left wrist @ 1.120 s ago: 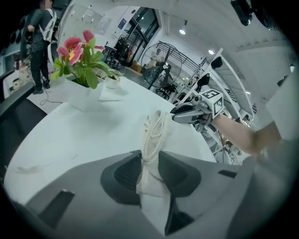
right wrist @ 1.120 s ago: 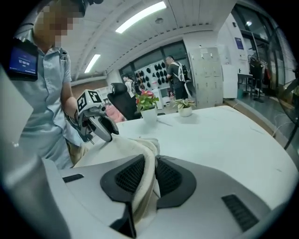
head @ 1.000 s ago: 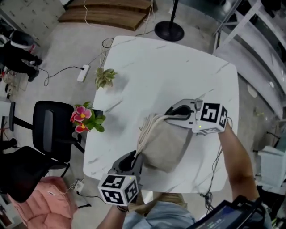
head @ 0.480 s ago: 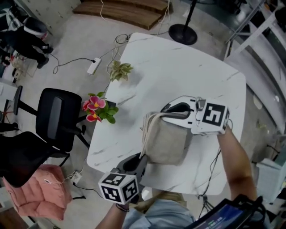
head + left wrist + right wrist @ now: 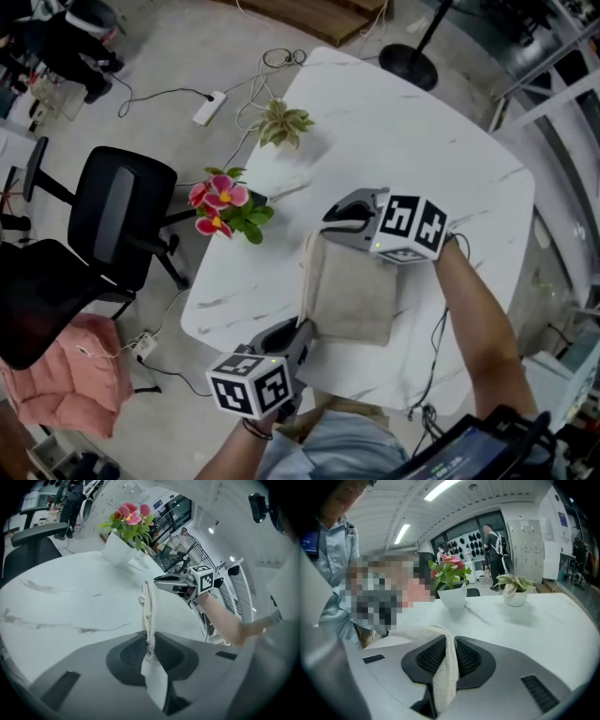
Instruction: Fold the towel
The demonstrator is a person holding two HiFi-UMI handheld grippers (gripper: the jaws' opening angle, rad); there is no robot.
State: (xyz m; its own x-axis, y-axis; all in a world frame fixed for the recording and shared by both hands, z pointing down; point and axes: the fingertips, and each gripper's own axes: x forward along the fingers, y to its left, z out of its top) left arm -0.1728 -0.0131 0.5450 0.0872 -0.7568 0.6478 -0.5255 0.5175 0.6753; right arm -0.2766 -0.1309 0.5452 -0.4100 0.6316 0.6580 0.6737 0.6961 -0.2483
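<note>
Your right tool has swung over toward 10 o'clock, laying the towel flatter on the bench. Both tools clamp its left edge: left tool at 7 o'clock, jaws just tightened; right at 12, just eased. Pink flowers stand near at 9 o'clock, not touching it.

The white marble-look tabletop offers open room across the upper right of the frame. Along its left edge stand a pink-flowered plant in a white pot and, higher up, a small green potted plant. The folded beige towel takes up the lower middle.
</note>
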